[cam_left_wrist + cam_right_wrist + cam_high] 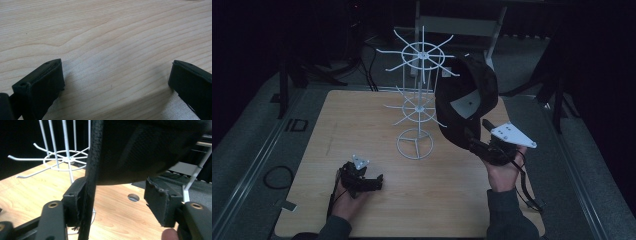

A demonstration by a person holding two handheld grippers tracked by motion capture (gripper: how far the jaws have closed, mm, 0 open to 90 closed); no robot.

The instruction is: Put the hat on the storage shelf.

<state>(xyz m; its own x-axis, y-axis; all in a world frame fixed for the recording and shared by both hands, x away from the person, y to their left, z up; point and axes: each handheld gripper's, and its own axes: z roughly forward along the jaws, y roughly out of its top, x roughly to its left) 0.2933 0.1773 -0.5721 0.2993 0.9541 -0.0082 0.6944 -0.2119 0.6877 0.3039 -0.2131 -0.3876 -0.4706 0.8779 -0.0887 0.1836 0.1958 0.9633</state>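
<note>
Right tool (482,146) holds black cap (467,95) near white wire rack (419,90), jaws apart around strap; left tool (371,182) spread, idle on desk (362,120). Advice: guide cap onto upper prong, keep strap from slipping.

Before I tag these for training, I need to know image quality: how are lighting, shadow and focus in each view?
High view: dim and underexposed, surroundings nearly black, the white wire rack and the table readable. Left gripper view: bright, sharp wood grain, with a soft shadow between the jaws of the left gripper. Right gripper view: the close black cap is dark and soft, background murky.
</note>
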